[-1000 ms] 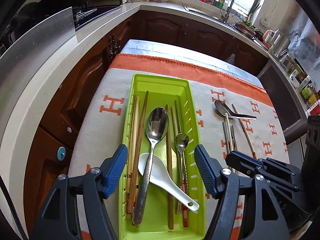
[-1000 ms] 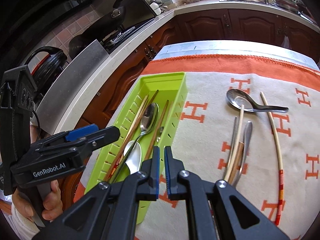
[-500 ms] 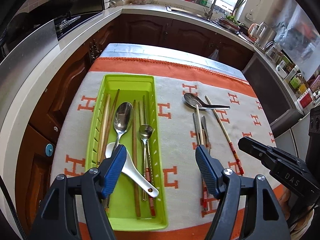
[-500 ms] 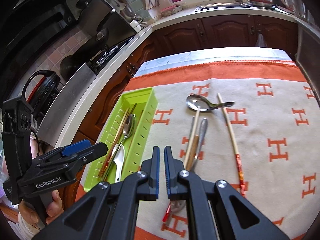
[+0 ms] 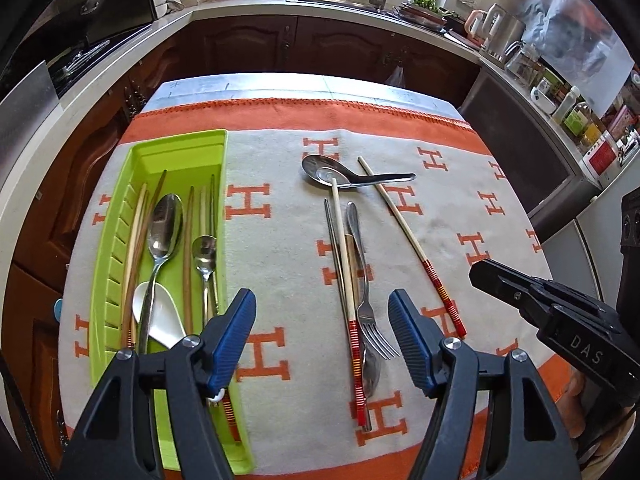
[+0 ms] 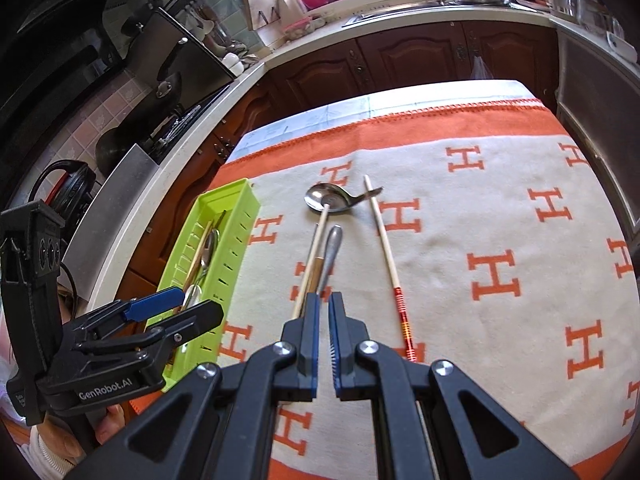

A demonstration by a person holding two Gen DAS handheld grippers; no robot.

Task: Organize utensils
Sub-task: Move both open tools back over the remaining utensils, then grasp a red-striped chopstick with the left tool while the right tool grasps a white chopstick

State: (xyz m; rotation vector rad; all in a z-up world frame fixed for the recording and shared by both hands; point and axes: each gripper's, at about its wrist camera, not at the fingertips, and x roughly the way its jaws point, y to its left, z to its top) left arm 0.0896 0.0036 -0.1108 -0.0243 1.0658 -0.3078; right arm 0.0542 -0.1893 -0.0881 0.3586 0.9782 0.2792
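Left wrist view: the left tool (image 5: 322, 336), jaws closing on nothing yet, hangs above the steel fork (image 5: 366, 304) among loose chopsticks, likely the next pick for the lime-green plastic tray (image 5: 176, 148)

Right wrist view: the right tool (image 6: 323, 334) is pressed together, empty, apparently idle

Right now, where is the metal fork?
In the left wrist view the fork lies on the cloth right of the green tray, beside the red-banded chopstick, tines toward the camera.
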